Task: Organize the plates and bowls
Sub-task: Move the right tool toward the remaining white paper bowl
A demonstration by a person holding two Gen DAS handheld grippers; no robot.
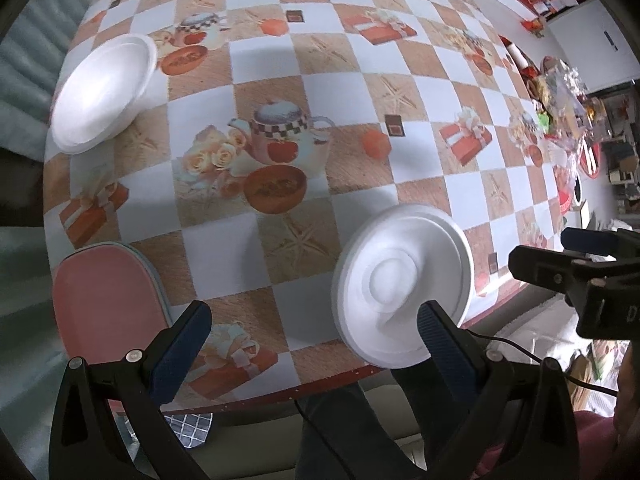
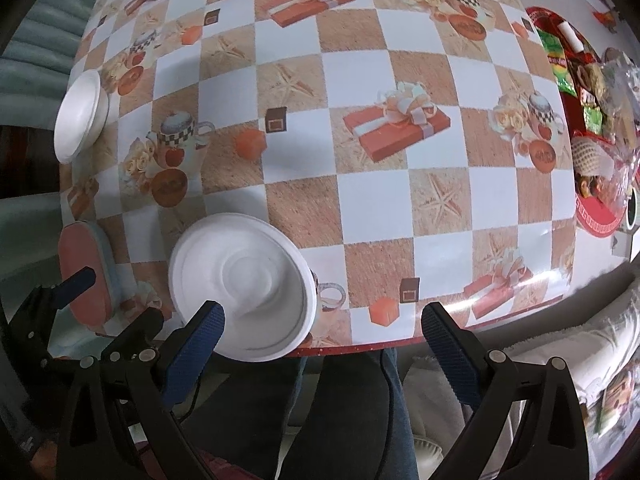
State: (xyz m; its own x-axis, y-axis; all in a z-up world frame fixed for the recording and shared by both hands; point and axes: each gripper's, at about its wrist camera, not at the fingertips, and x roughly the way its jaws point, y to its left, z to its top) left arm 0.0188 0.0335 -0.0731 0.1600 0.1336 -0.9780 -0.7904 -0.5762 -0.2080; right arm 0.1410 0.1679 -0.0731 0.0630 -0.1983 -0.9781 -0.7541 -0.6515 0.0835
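Left wrist view: we look over a round table (image 1: 360, 80) under a checked cloth printed with teapots and gift boxes. Our left gripper (image 1: 316, 328) hangs above the near edge, jaws spread wide, nothing between them. A white foam bowl (image 1: 404, 284) sits upside down near the table's edge, base ring up; the right-hand finger (image 1: 444, 344) overlaps its near rim in the picture, contact unclear. A second white foam bowl (image 1: 104, 94) sits upright at the far left, well apart from the first. A pink plate (image 1: 108, 300) lies at the near left on top of a pale blue one, just beside the other finger. The right gripper (image 1: 580, 264) shows at the right margin; its jaw gap is hard to read from here.

Right wrist view: our right gripper (image 2: 322, 334) is also splayed open and empty, hovering over the table edge. The inverted bowl (image 2: 244, 284) lies just ahead of its left finger (image 2: 196, 352). The upright bowl (image 2: 82, 116) sits far left, the pink plate (image 2: 86, 276) near left. A red tray (image 2: 600, 224) of packaged goods occupies the right side.
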